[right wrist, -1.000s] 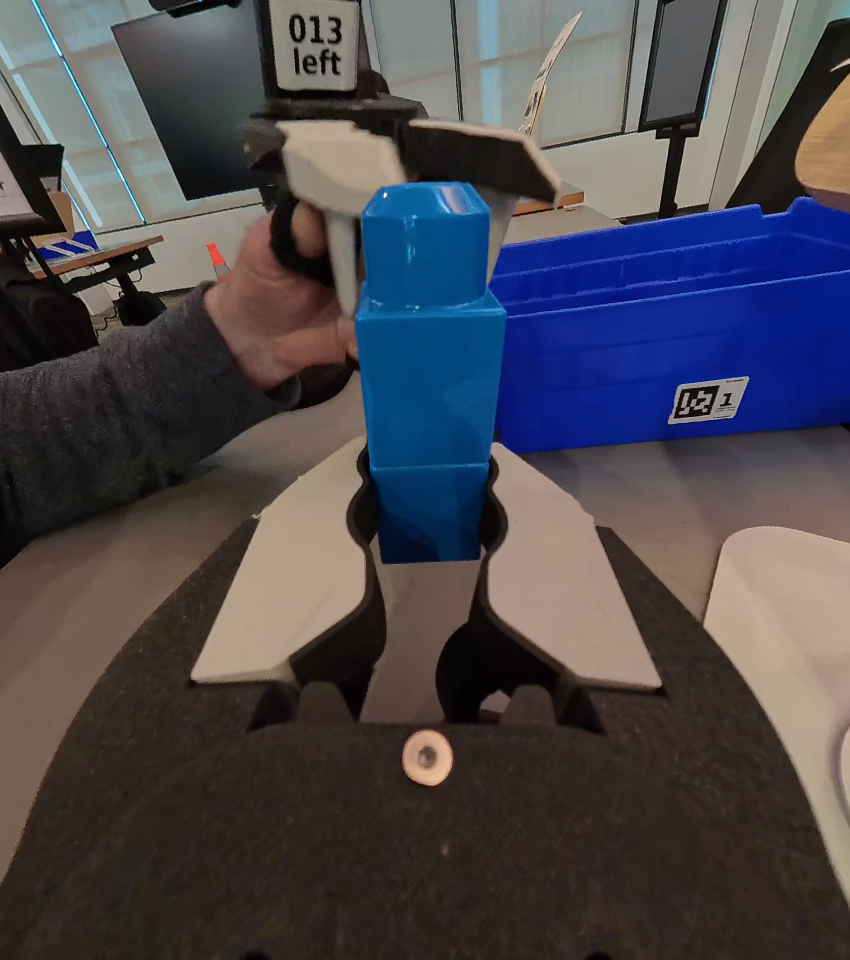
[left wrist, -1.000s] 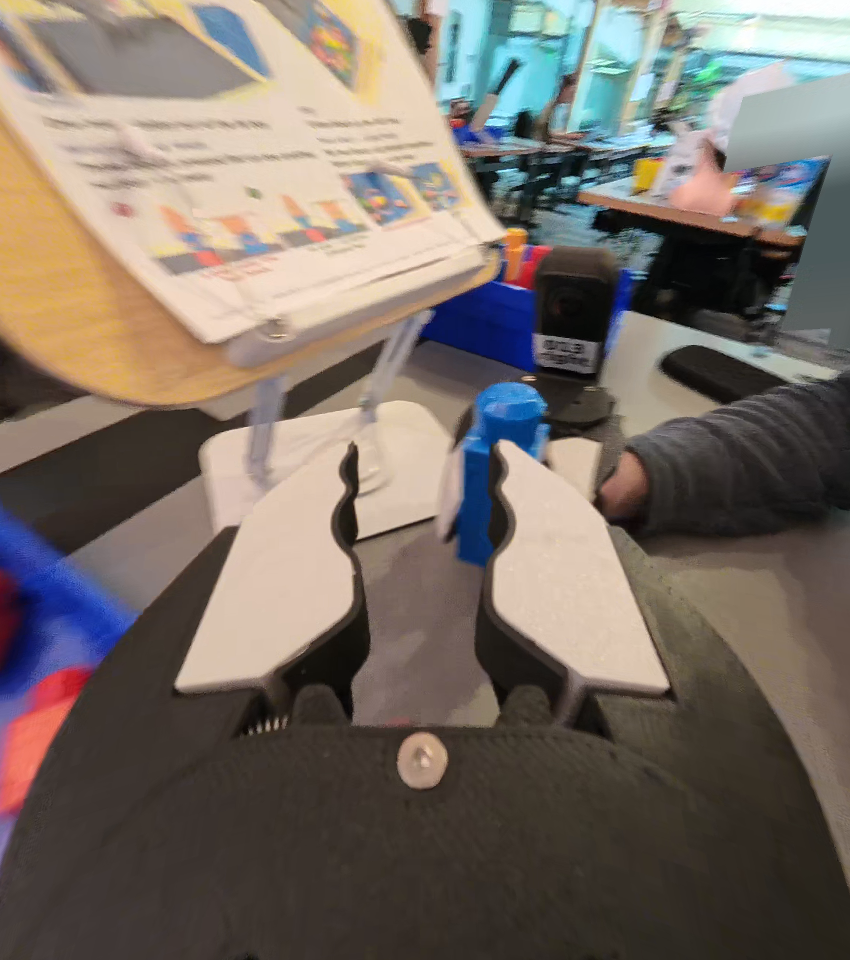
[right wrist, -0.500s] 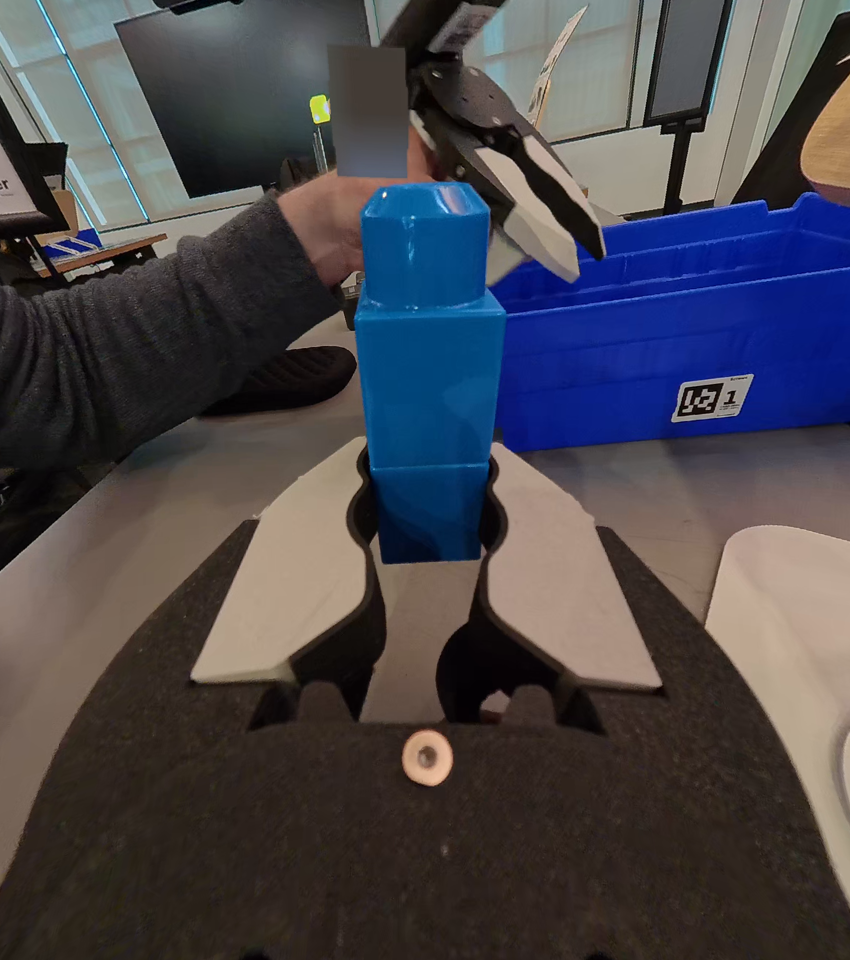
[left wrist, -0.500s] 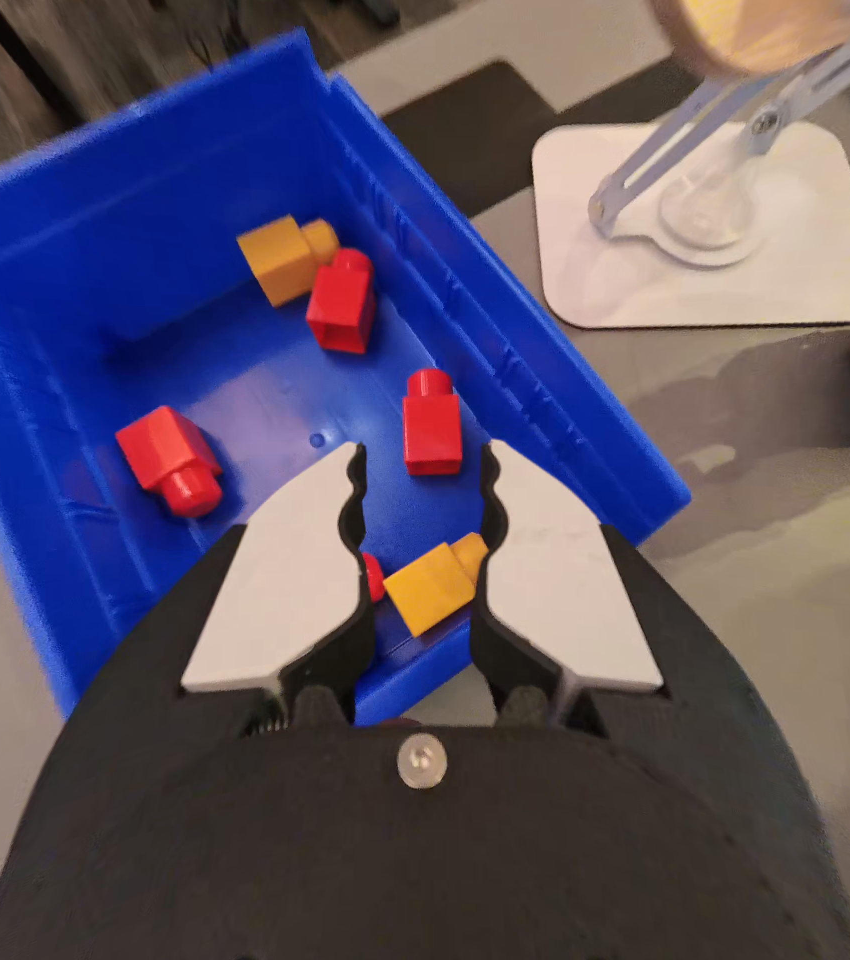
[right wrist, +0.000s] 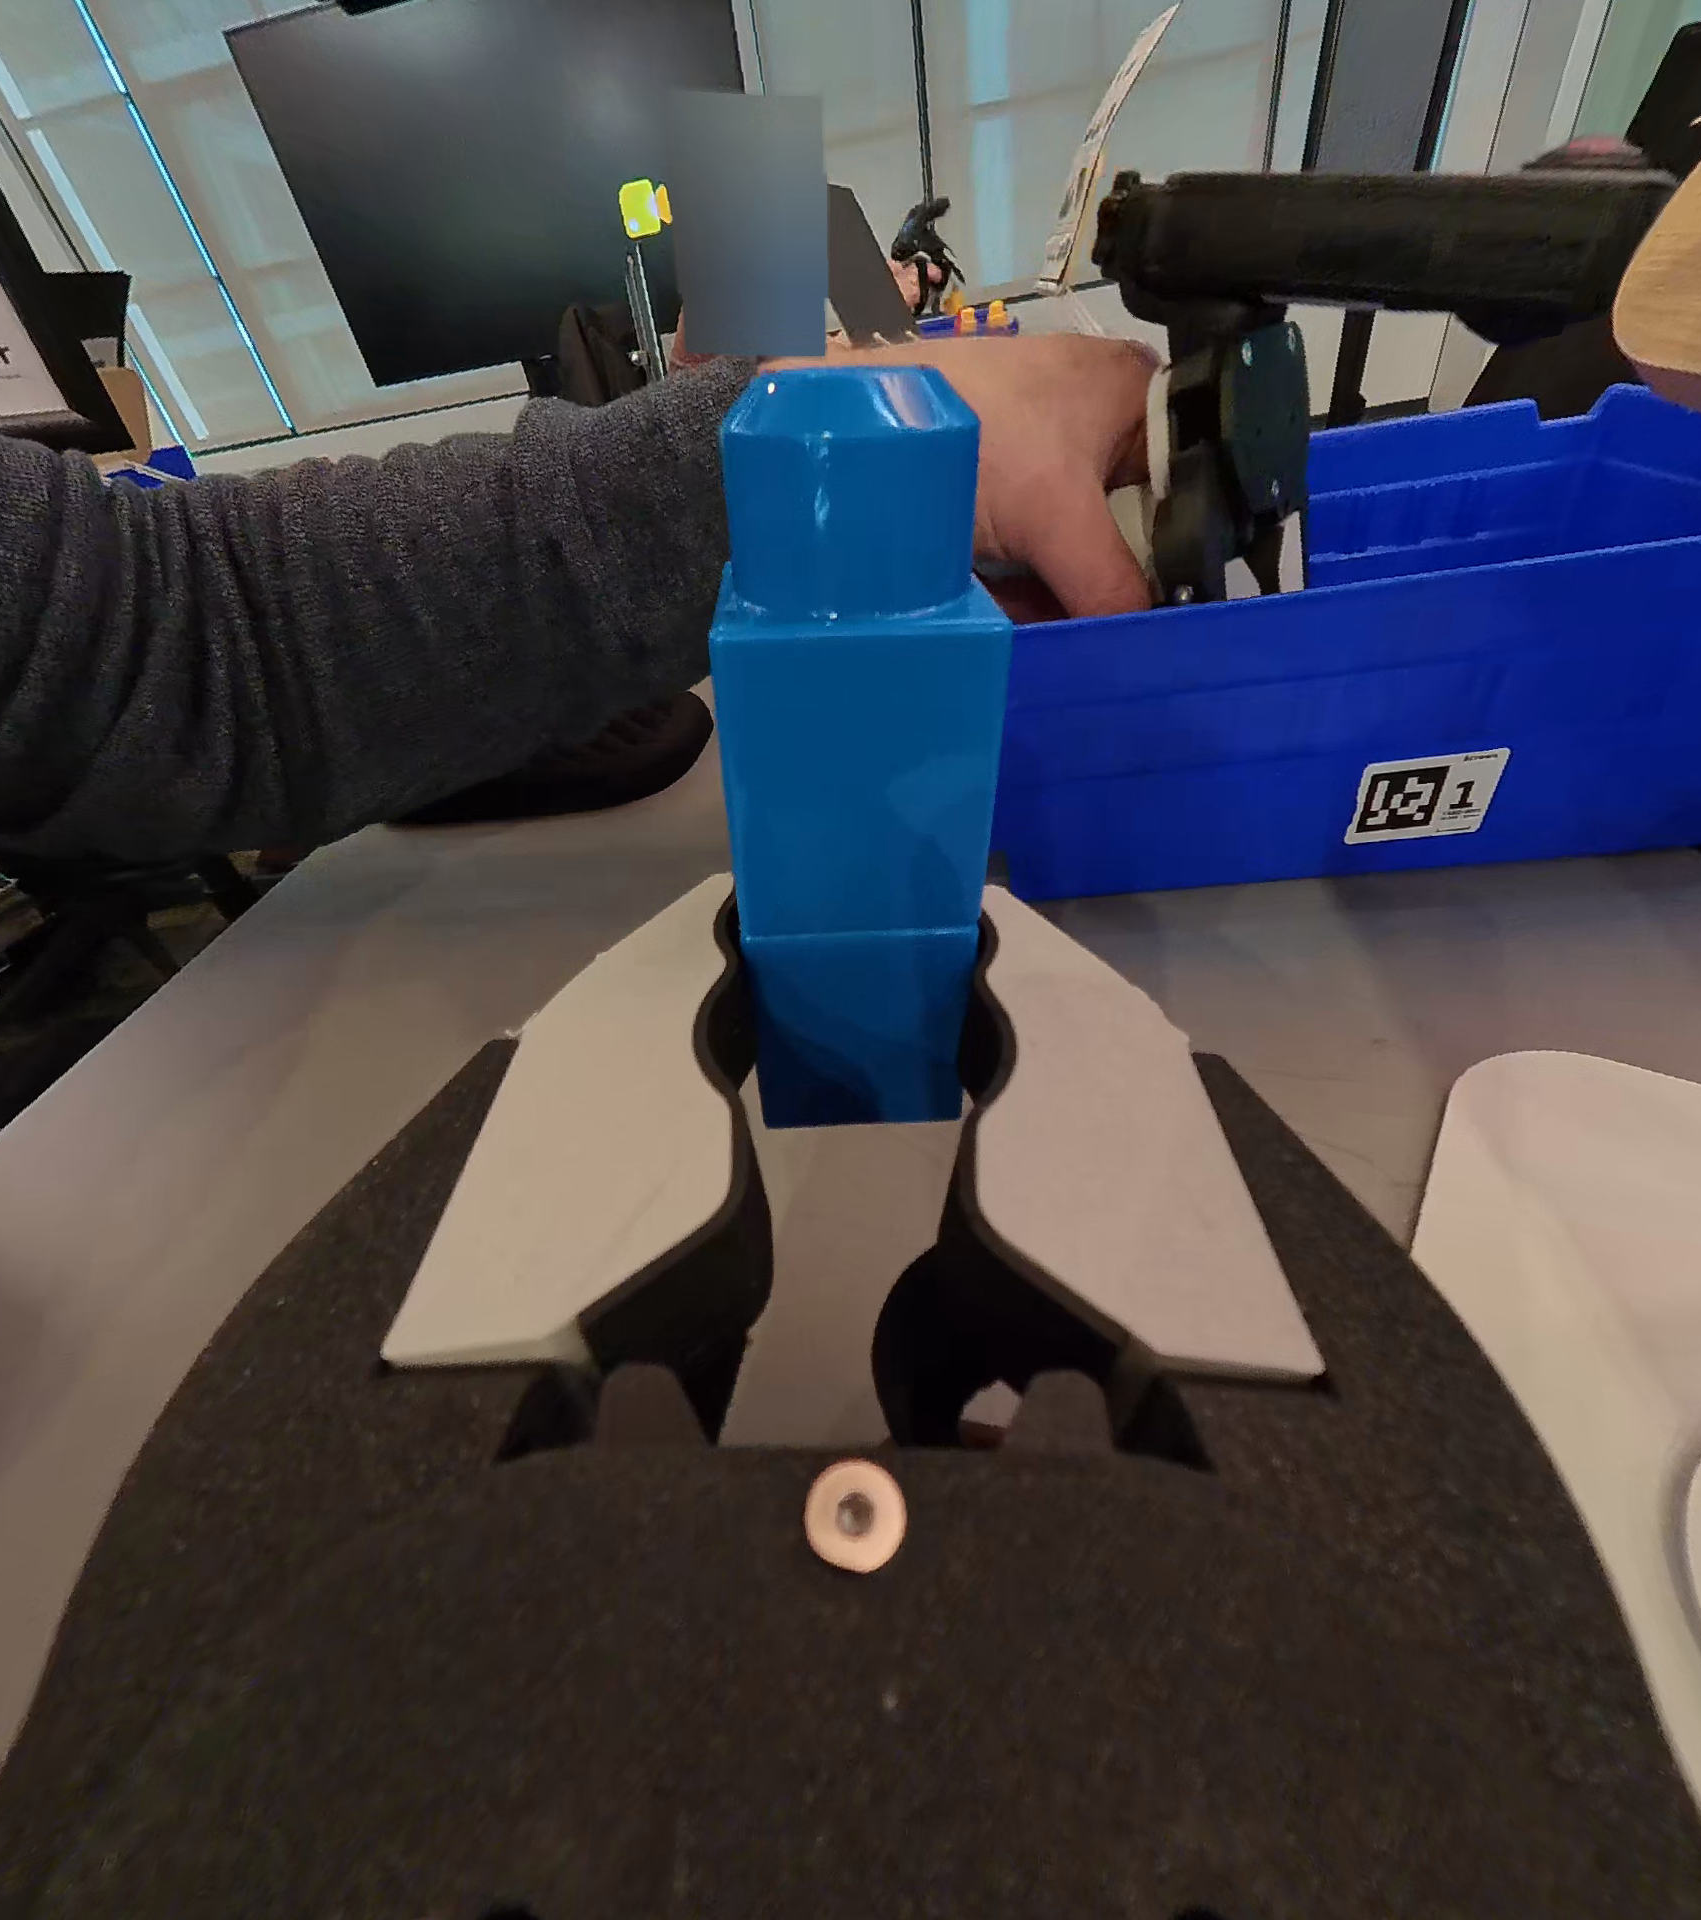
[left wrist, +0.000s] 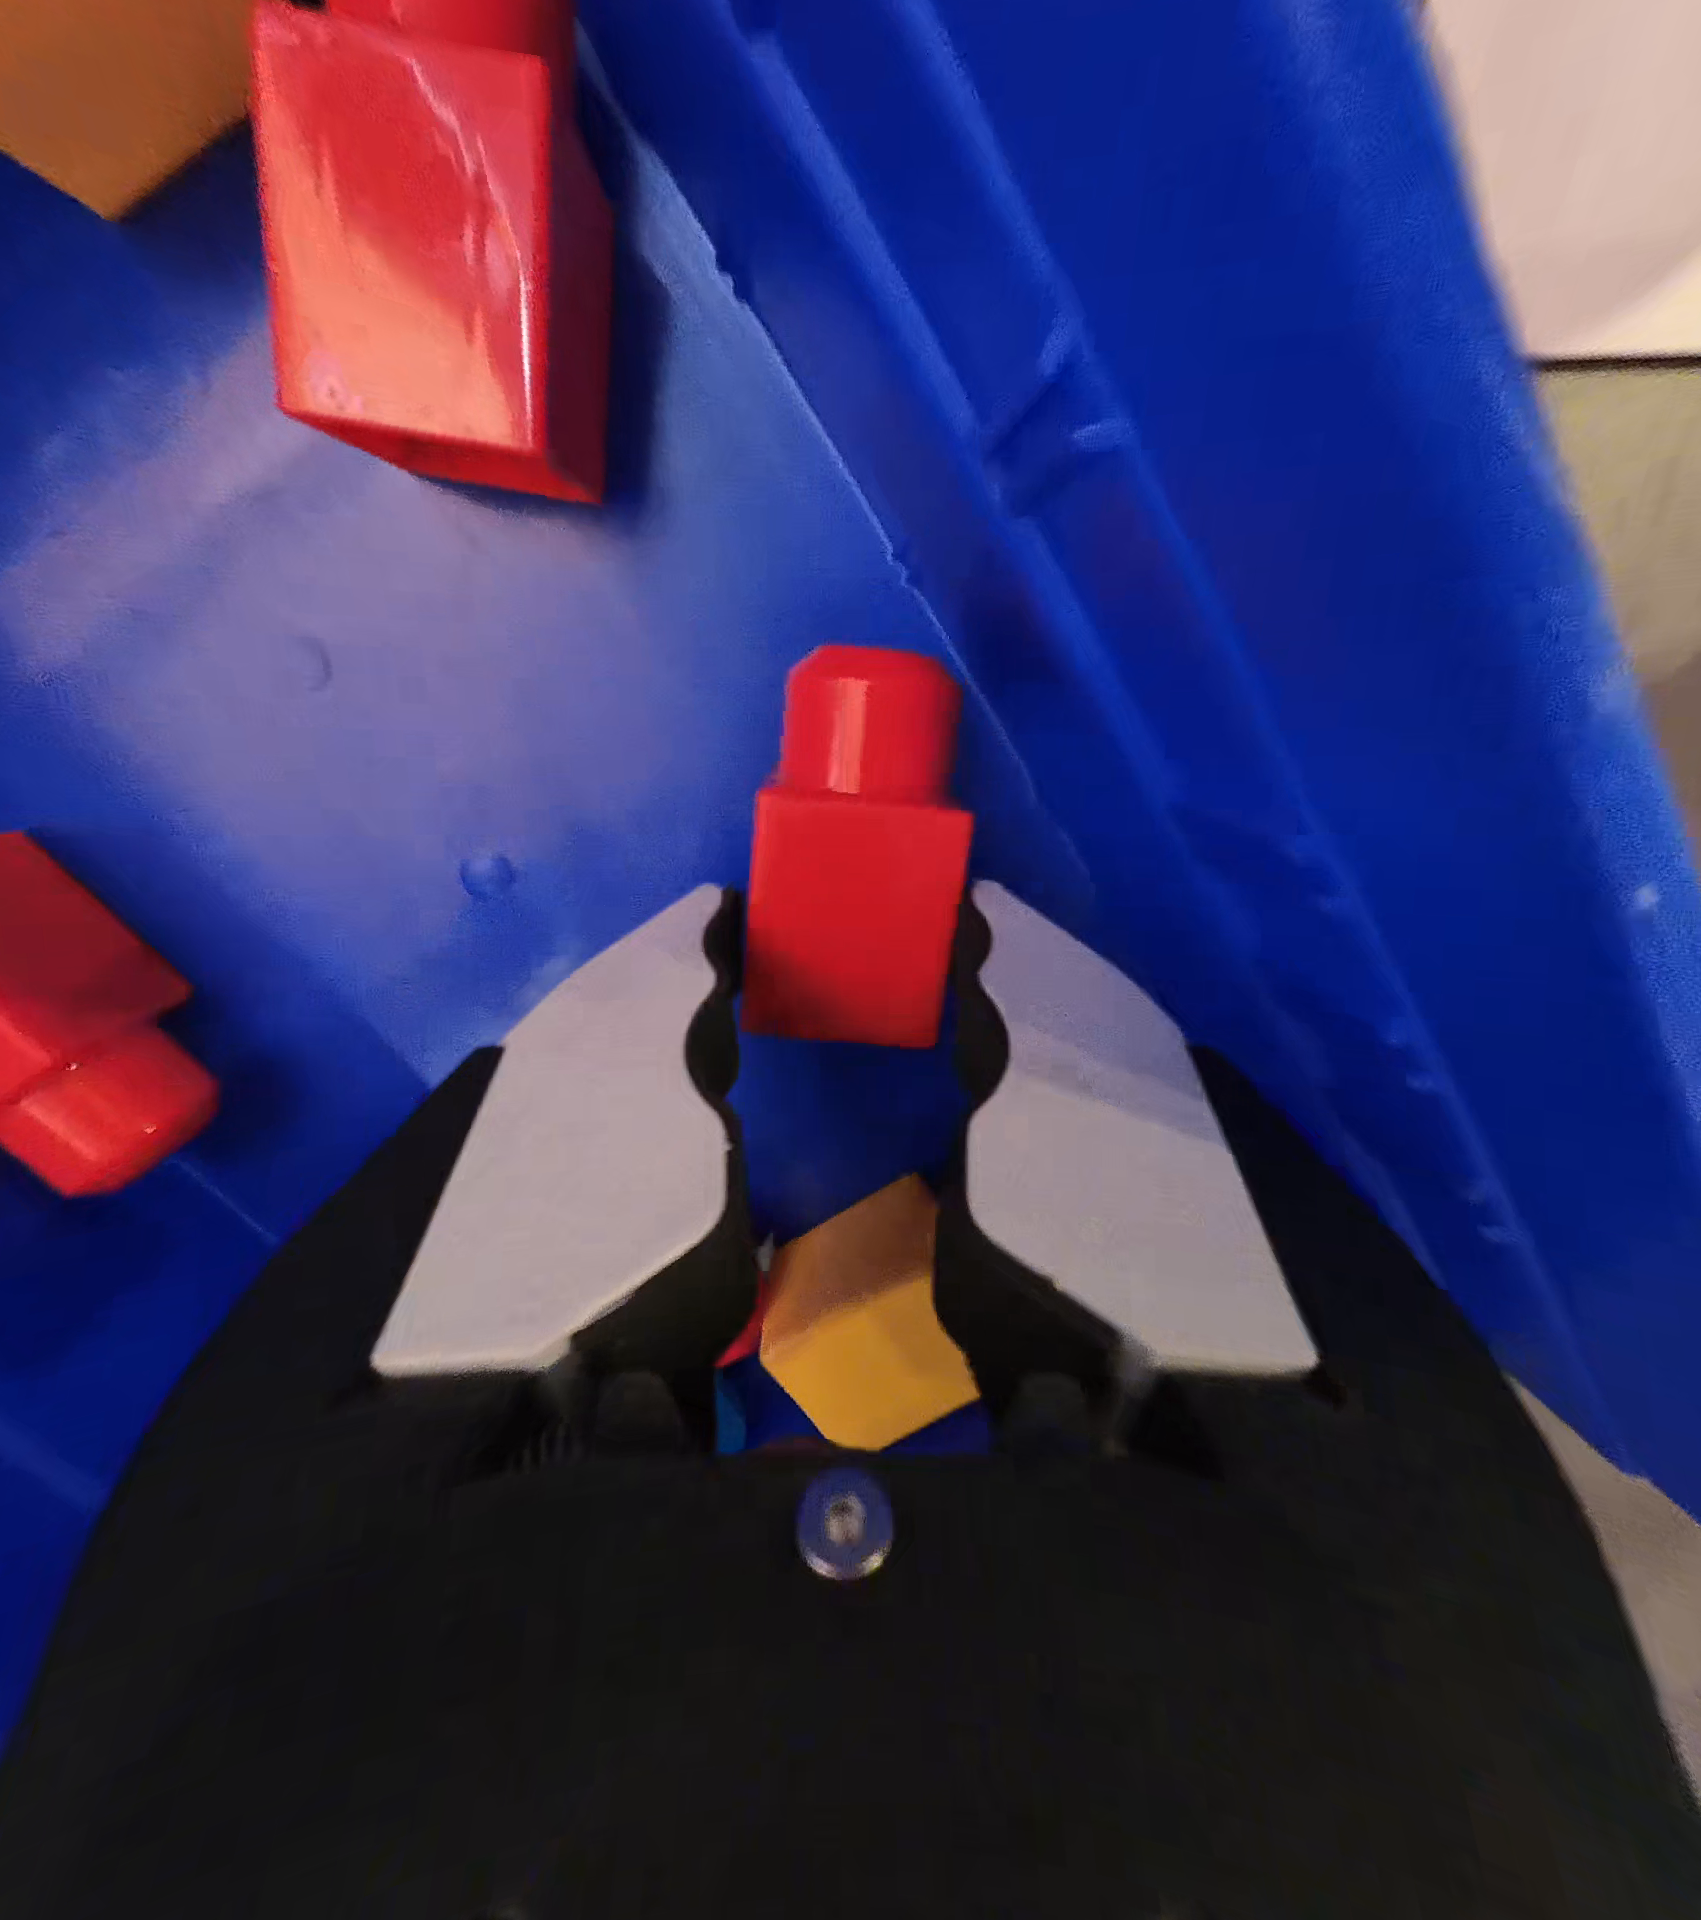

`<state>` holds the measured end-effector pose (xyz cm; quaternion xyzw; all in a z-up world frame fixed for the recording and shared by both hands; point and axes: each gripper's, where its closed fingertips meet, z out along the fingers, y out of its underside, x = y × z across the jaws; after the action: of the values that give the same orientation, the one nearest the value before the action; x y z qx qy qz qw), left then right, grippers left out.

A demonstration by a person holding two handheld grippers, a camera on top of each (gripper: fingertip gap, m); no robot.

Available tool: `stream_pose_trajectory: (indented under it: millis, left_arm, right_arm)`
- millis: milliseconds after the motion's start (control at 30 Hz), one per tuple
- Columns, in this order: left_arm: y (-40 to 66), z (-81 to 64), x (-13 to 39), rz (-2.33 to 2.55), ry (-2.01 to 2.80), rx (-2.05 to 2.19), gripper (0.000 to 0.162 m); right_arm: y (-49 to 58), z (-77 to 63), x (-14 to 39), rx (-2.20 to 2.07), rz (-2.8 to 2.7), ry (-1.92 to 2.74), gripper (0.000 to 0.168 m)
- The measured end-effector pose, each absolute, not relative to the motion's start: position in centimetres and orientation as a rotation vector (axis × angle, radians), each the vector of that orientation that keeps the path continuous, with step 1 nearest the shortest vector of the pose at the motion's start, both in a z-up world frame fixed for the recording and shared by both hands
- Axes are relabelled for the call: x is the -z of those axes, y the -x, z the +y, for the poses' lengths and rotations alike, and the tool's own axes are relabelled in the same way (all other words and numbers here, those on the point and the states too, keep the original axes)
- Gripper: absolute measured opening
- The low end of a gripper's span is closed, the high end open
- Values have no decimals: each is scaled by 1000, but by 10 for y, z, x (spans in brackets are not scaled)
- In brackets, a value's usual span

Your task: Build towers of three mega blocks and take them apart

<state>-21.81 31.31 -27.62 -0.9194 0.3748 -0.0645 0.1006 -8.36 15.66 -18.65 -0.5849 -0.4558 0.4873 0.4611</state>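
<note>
Reaching down into the blue bin (left wrist: 1293,623) it hovered over a moment ago, the left gripper (left wrist: 851,961) now brackets a red block (left wrist: 851,914), jaws narrowed beside its sides, likely the third piece for the two-block blue tower (right wrist: 861,748) clamped in the right gripper (right wrist: 856,1023)

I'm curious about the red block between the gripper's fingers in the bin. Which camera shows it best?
The left wrist view: the red block sits close up between the left gripper fingertips. The right wrist view shows only the blue bin from outside, its wall hiding that block.
</note>
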Motion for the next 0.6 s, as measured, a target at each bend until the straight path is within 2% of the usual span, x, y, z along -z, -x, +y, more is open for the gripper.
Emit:
stream_pose_trajectory:
  millis: [67,133,200,467,600]
  left_arm:
    - [219,317,278,1105,2708,168,37]
    - [226,324,273,1063,2662,117,37]
    - [223,324,260,962,2588,243,37]
    - [196,276,122,642,1851,941,36]
    - [151,227,90,668,1550,1152,36]
  right_arm:
    - [84,157,187,-1198,-1121,1440,36]
    - [84,157,187,-1196,-1121,1439,36]
    - [83,157,186,-1195,-1117,1441,36]
    - [84,158,188,-1197,-1121,1453,36]
    - [85,157,189,-1194,-1131,1456,36]
